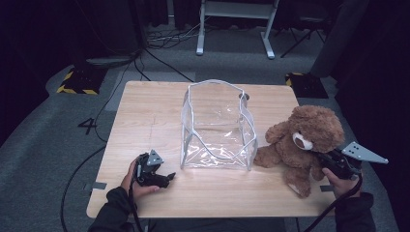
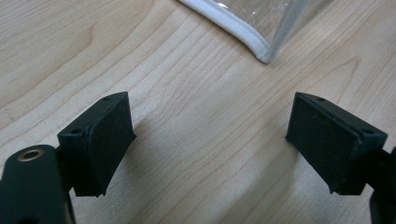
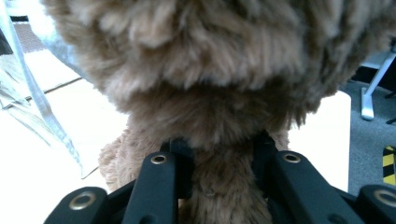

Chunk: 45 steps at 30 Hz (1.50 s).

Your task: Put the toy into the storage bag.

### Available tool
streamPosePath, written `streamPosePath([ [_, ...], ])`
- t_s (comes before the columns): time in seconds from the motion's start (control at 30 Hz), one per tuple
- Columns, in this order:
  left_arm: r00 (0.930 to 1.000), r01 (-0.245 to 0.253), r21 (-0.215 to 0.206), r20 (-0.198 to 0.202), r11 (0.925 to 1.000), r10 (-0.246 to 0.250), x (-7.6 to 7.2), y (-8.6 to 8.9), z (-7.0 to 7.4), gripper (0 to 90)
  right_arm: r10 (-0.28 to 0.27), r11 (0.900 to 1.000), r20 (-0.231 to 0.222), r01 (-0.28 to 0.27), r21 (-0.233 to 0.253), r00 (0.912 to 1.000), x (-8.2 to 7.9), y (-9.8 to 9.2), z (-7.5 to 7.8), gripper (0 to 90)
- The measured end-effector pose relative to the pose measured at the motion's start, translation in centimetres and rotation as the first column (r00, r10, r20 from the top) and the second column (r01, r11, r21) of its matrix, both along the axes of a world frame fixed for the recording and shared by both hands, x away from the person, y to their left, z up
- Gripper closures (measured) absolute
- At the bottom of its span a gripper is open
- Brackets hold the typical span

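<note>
A brown teddy bear (image 1: pixel 304 140) sits upright at the right side of the wooden table (image 1: pixel 145 111). My right gripper (image 1: pixel 325 159) is shut on the bear's body just below its head; in the right gripper view brown fur (image 3: pixel 224 88) bulges over the two jaws, which pinch the fur between them (image 3: pixel 223 163). A clear plastic bag (image 1: pixel 217 126) with white trim stands open in the middle of the table. My left gripper (image 1: pixel 167 180) rests open near the front left, just short of the bag's near-left corner (image 2: pixel 264 53), with bare wood between its pads (image 2: pixel 109 140).
The table's front edge runs just behind both hands. Grey carpet surrounds the table, with cables, a white desk frame (image 1: pixel 234 24) at the back and yellow-black striped pads (image 1: pixel 77 82) on the floor. Bare wood lies left of the bag.
</note>
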<state>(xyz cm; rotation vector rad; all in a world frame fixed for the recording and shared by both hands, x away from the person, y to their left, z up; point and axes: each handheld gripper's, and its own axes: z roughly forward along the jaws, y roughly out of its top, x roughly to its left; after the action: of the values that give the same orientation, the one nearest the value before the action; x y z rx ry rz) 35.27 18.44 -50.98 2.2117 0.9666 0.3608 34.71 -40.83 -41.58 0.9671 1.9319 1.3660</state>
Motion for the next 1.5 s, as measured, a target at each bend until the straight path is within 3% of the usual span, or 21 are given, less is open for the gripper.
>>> streamPosePath([
  [1.0,1.0000,0.000,0.000,0.000,1.0000,0.000,0.0,0.0,0.0,14.6,-0.010,1.000,0.069,0.010,0.000,0.9976,0.1,0.5,3.1,72.7],
  [1.5,1.0000,0.000,0.000,0.000,1.0000,0.000,0.0,0.0,0.0,14.6,-0.034,0.999,0.123,0.034,0.003,0.9918,0.5,0.8,6.2,72.7],
])
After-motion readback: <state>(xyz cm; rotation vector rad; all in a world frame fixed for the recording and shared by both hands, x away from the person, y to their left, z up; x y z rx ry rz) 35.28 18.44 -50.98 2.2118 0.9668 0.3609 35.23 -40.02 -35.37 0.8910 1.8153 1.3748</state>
